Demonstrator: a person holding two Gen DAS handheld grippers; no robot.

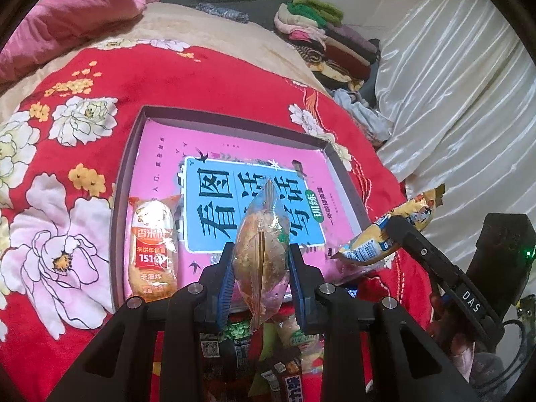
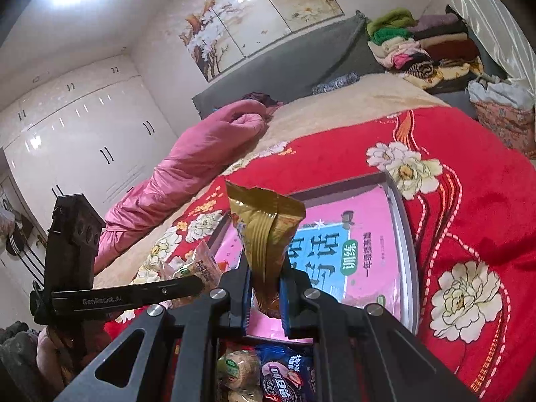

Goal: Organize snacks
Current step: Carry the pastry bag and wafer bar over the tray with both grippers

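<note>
Meanwhile: left gripper (image 1: 262,269) clamped on clear cake packet (image 1: 263,234) above pink-lined box (image 1: 132,154); right gripper (image 2: 266,293) clamped on gold snack packet (image 2: 268,231).

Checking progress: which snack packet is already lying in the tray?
The orange rice-cracker packet, flat at the tray's near-left corner. The clear packet is in the left gripper, the gold packet in the right gripper.

black grippers (image 1: 261,271), blue pads (image 1: 225,288), silver screws, "das" mark
</note>
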